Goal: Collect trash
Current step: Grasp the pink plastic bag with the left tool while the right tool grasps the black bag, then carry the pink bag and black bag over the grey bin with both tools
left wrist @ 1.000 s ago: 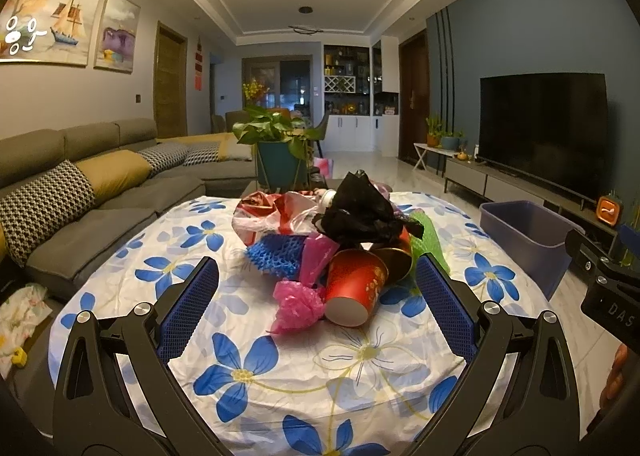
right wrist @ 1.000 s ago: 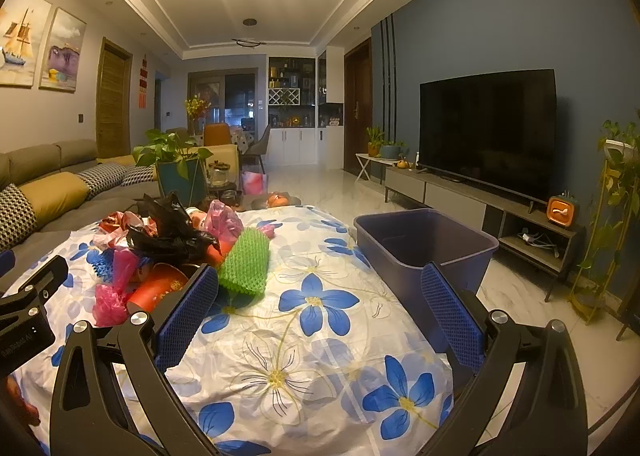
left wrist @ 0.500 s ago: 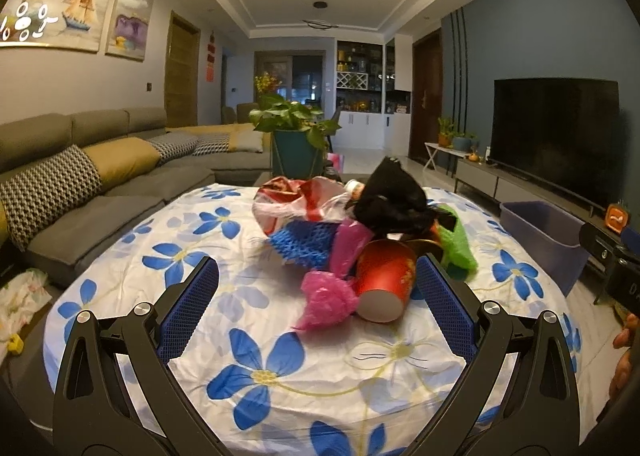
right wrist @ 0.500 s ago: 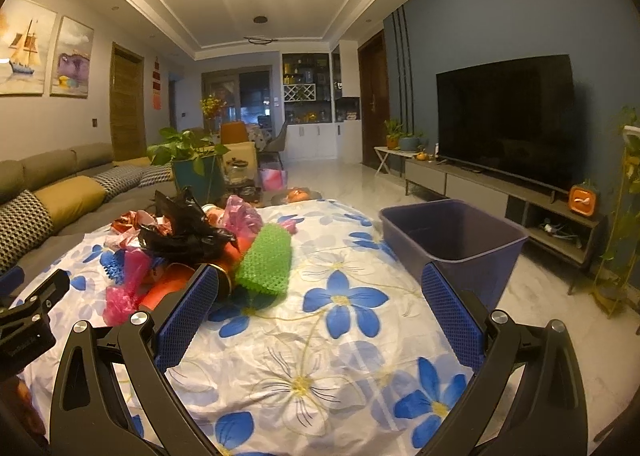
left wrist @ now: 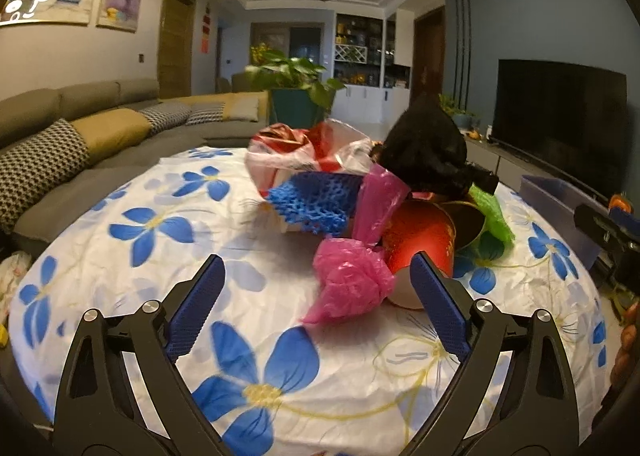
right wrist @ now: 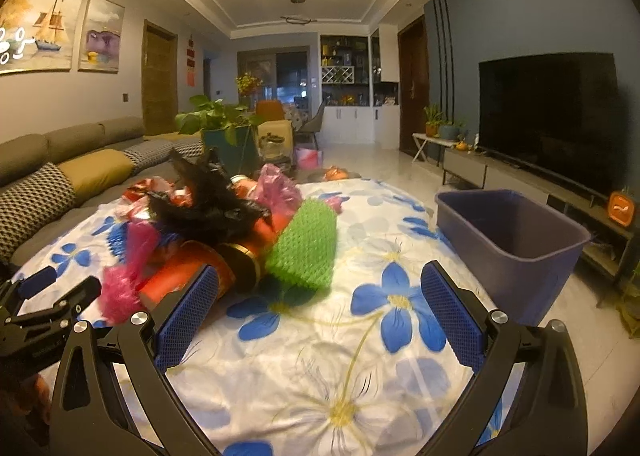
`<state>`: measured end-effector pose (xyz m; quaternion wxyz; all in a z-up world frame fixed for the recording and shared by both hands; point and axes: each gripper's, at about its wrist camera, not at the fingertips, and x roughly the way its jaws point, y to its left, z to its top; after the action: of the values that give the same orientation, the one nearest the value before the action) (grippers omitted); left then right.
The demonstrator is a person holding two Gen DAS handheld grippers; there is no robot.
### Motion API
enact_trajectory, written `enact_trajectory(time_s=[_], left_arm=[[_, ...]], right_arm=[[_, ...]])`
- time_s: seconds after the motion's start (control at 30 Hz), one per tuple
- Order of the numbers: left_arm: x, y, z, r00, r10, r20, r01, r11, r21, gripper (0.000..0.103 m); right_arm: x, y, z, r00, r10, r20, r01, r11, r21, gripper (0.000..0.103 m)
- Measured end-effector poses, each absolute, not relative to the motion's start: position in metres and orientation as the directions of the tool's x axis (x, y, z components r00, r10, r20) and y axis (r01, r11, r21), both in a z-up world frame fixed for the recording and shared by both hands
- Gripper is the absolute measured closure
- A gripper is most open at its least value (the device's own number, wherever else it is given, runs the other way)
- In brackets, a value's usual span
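pink bag (left wrist: 347,283) | just ahead of left claw (left wrist: 316,276) | untouched

A flowered tablecloth (right wrist: 320,376) carries a heaped trash pile (left wrist: 372,208).

From my remote seat I can read almost nothing; the white brush characters on the painting (left wrist: 24,2) at far left stay too distorted to make out; the red door hangings (right wrist: 191,62) carry no legible marks; the red cup (left wrist: 422,242) shows gold patterning (possibly characters, but blurred); faint lettering on the left gripper (right wrist: 44,342) body is too small.
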<state>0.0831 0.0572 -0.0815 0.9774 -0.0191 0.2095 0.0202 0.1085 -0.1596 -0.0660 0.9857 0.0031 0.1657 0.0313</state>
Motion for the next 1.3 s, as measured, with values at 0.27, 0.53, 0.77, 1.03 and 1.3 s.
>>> enact_trajectory(time_s=[0.27,0.53,0.77,1.03,1.3], left_arm=[[0.123,0.060,-0.104,0.862,-0.042,-0.505,0.006,0.997,-0.074,0.062],[0.121,0.067,-0.105,0.871,-0.066,-0.486,0.022,0.995,-0.096,0.081],[0.091,0.094,-0.070,0.917,-0.038,-0.396,-0.025,0.988,-0.151,0.081],[0.082,0.110,-0.047,0.936,0.019,-0.352,-0.080,0.984,-0.159,0.081],[0.084,0.107,-0.040,0.938,0.004,-0.348,-0.064,0.985,-0.160,0.081]], right_arm=[[0.152,-0.164,-0.079,0.931,0.092,-0.353,-0.078,0.995,0.055,0.012],[0.177,-0.148,-0.073,0.909,0.203,-0.365,-0.180,0.979,0.096,0.023],[0.193,-0.112,-0.060,0.909,0.261,-0.326,-0.259,0.965,0.050,0.024],[0.226,-0.096,-0.068,0.857,0.321,-0.403,-0.322,0.944,0.066,0.062],[0.211,-0.097,-0.056,0.883,0.318,-0.346,-0.330,0.944,0.025,0.095]])
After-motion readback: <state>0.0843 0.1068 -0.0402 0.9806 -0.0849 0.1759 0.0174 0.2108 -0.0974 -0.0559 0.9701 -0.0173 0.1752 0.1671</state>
